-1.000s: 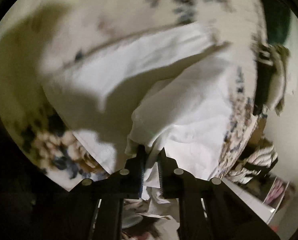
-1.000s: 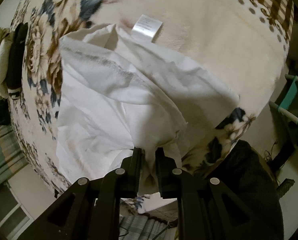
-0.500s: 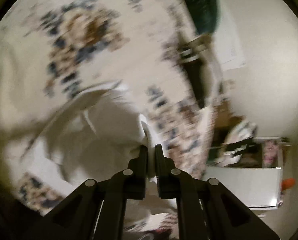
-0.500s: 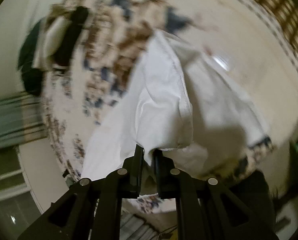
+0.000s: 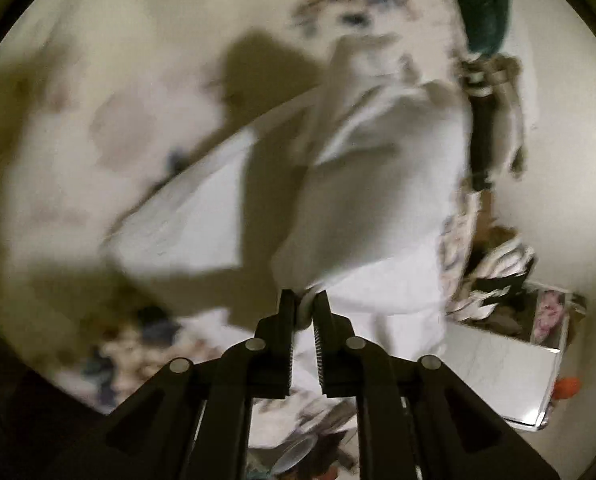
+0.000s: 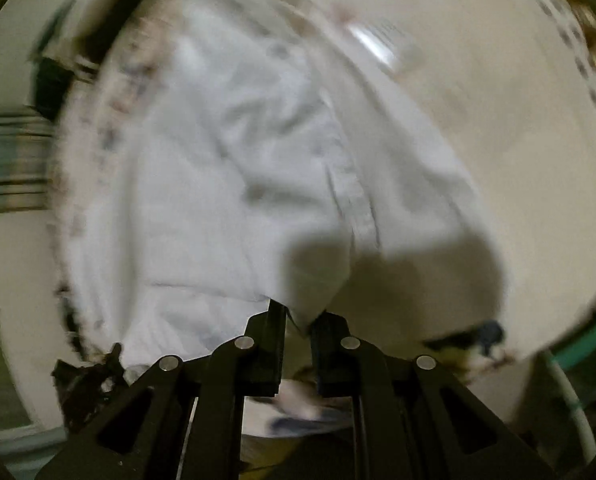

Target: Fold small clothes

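Note:
A white garment [image 5: 378, 200] lies rumpled on a cream floral blanket [image 5: 117, 100], one layer folded over another. My left gripper [image 5: 304, 306] pinches a bunched edge of it at the fingertips, and its jaws are opening. In the right wrist view the same white garment [image 6: 225, 168] spreads across the blanket [image 6: 498, 120], a seam running down its middle. A corner of it tapers in between the tips of my right gripper [image 6: 300, 318], whose jaws are also opening. A shiny label [image 6: 378, 44] shows beyond the cloth. Both views are blurred.
A dark green item [image 5: 486, 0] and a pile of dark and tan clothes [image 5: 490, 112] sit at the bed's far side. A white box [image 5: 498, 368] stands beside the bed. A teal rack [image 6: 586, 344] stands off the bed's right edge.
Both grippers swung up and over with the garment's edge half a second ago and have come back down. The held cloth now lies over the rest of the garment.

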### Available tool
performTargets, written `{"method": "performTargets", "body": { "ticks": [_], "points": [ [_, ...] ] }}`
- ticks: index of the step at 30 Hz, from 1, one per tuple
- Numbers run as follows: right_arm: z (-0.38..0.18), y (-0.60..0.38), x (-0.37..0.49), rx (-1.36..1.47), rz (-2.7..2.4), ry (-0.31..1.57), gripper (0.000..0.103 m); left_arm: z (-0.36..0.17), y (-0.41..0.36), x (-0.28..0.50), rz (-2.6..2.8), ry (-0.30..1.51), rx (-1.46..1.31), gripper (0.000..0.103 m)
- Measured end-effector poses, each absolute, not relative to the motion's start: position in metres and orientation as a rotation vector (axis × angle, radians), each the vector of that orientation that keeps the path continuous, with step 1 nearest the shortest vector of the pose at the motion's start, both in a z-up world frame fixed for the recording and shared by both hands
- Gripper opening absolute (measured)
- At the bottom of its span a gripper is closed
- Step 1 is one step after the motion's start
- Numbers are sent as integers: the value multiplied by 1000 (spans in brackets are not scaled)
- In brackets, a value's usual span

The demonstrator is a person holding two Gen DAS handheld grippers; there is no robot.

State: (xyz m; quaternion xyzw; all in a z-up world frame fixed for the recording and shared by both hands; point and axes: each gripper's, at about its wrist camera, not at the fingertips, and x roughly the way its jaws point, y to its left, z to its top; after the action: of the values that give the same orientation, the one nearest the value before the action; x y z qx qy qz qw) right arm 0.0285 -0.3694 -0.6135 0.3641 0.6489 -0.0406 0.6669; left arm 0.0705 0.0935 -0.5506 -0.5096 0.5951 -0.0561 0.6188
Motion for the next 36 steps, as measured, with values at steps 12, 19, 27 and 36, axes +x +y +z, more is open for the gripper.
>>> {"method": "performTargets", "body": {
  "ticks": [12,19,27,36],
  "points": [
    [-569,-372,46,706,-105,1407,44,-459,64,152,-185,1287,-447,63],
    [-582,-358,55,663,-142,1426,44,-501,1,180,-283,1402,-258,55],
    [-577,-353,67,645,-113,1425,44,-472,44,158,-460,1321,-917,7],
    [-575,-374,65,763,-130,1411,44,-564,110,148,-288,1452,-1185,10]
  ]
}}
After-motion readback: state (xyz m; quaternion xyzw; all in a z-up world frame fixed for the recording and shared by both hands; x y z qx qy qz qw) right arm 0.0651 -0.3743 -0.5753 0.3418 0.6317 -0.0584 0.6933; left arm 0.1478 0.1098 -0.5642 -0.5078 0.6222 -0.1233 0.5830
